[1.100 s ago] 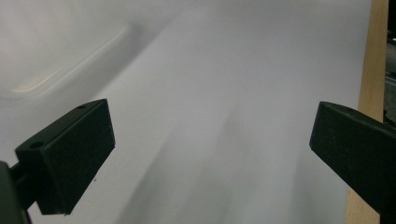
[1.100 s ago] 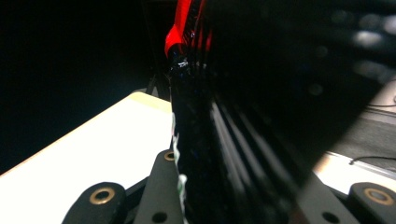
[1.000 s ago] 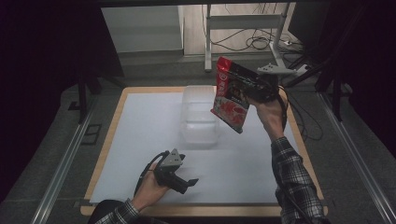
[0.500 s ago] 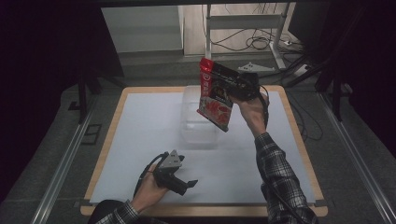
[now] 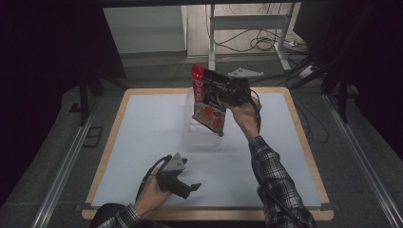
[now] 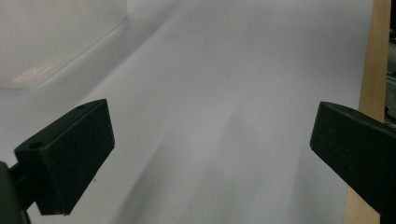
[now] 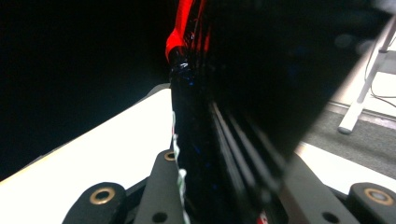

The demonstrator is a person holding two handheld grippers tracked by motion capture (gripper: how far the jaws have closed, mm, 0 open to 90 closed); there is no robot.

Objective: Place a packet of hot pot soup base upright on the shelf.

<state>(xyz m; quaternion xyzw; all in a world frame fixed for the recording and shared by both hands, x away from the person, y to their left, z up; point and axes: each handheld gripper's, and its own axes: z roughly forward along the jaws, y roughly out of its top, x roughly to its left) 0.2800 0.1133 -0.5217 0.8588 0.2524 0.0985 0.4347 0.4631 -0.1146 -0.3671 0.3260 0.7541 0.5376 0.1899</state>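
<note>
The left gripper [image 6: 210, 158] gapes wide above the white table [image 6: 224, 93].

A wood-edged bench [image 5: 304, 142] with a white top is sitting on a grey floor [image 5: 57, 156], dim light leaving both sides lying in darkness. Behind it, a white metal frame [image 5: 247, 33] is standing over tangled cables [image 5: 266, 43], and metal rails [image 5: 62, 175] are running alongside.
</note>
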